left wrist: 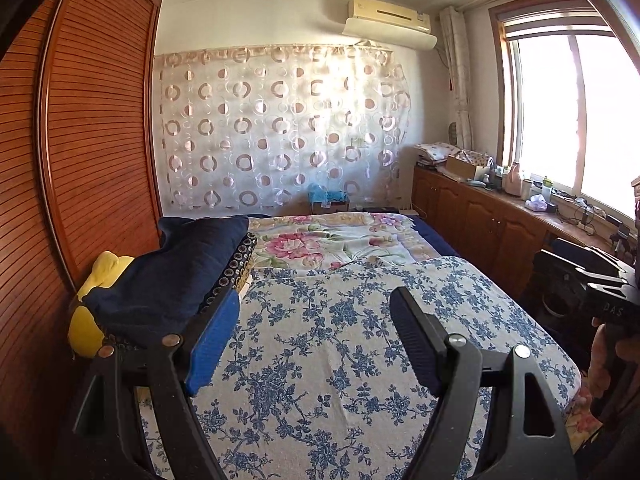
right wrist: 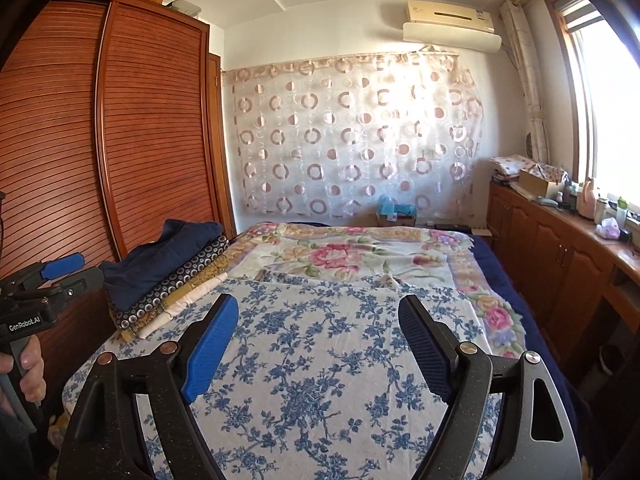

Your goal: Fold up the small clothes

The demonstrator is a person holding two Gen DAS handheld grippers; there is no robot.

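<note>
a: since the left wrist view goes first: left gripper [left wrist: 316, 336] has its fingers apart, nothing between them, hovering over the blue floral cloth [left wrist: 360, 340] on the bed [left wrist: 436, 248]. cloth lies flat right under and ahead of the fingers, long axis running near to far.
b: folded stuff?
a: stack of folded clothes [left wrist: 180, 280] sits far-left of the fingers, just beside the left blue pad [left wrist: 212, 344], navy piece on top, against the wardrobe [left wrist: 80, 140]. right gripper's body shows at the right edge, off the cloth's right side.
b: right wrist view?
a: right gripper [right wrist: 320, 340] is spread wide too, empty, tilted slightly down over the same cloth [right wrist: 320, 360]. stack [right wrist: 168, 276] is far-left here, well apart from these fingers. left gripper [right wrist: 60, 272] shows at the left edge, held by a hand [right wrist: 28, 368], close to the stack.
b: so which one's nearer?
a: both sit over the cloth's near end, side by side. my read: next is dropping to the near edge, one per corner, and folding away toward the far side. left is nearer the stack for the put-away.
</note>
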